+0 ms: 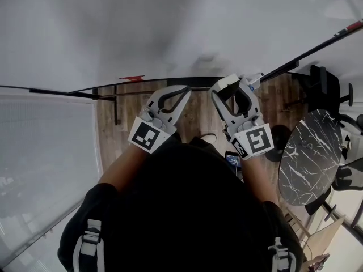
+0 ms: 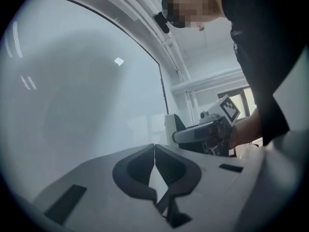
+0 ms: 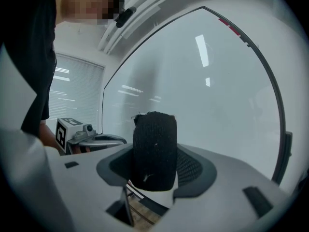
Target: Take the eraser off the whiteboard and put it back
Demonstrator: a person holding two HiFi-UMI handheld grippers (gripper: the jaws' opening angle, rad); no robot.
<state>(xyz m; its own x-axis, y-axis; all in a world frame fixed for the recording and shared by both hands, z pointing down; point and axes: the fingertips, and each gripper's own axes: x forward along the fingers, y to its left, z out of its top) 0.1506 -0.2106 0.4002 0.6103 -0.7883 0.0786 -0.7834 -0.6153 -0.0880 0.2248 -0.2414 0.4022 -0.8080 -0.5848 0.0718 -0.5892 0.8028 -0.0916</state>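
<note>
Whiteboard [image 1: 170,33] fills upper field; wood floor [image 1: 198,115] shows below its lower edge. R gripper [image 1: 231,90] clamps the eraser [image 3: 154,149] betw. both pads, apparently clear of the board. L gripper [image 2: 154,151] is closed, jaws meeting, nothing held, just beside R. Step, as judged: eraser is off; return pending. Next move needs eraser set flat vs. board before jaws let go.
</note>
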